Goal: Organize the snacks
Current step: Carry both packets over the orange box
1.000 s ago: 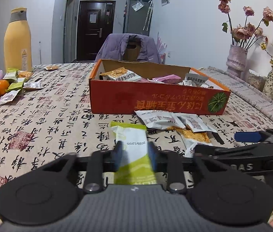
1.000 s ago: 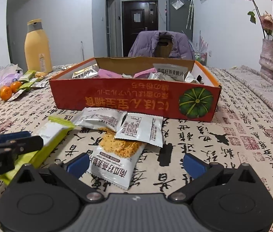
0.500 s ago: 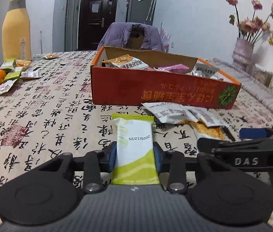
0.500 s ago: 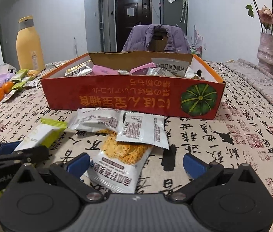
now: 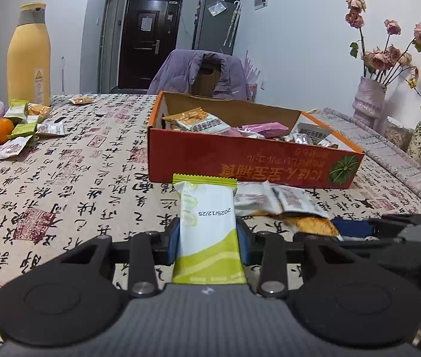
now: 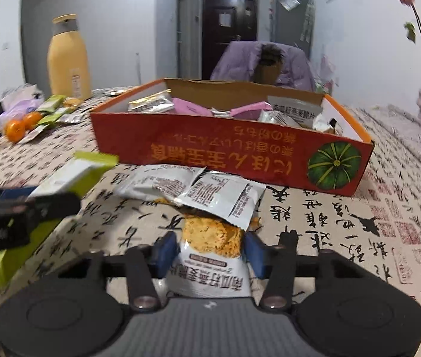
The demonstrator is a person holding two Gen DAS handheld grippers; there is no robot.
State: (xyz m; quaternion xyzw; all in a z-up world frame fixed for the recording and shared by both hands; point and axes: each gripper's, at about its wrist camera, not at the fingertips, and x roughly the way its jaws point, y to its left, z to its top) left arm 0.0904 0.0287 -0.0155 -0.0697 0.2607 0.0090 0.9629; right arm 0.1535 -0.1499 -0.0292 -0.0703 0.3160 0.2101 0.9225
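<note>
Calligraphy-printed cloth [image 5: 70, 178] is covering the table — an orange cardboard snack box [image 5: 240, 160] sitting mid-table, a dark door [image 5: 148, 38] far behind. Left gripper [image 5: 207, 238] is clamping a green-and-white packet [image 5: 207, 223]; right gripper [image 6: 210, 253] is closing on a white oat-crisp packet [image 6: 210, 270] near the box.

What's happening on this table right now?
A person is tidying snacks with two handheld grippers. The left gripper is shut on a green-and-white packet. The right gripper's fingers are closing around an oat-crisp packet on the tablecloth. The half-filled orange box stands just beyond.
</note>
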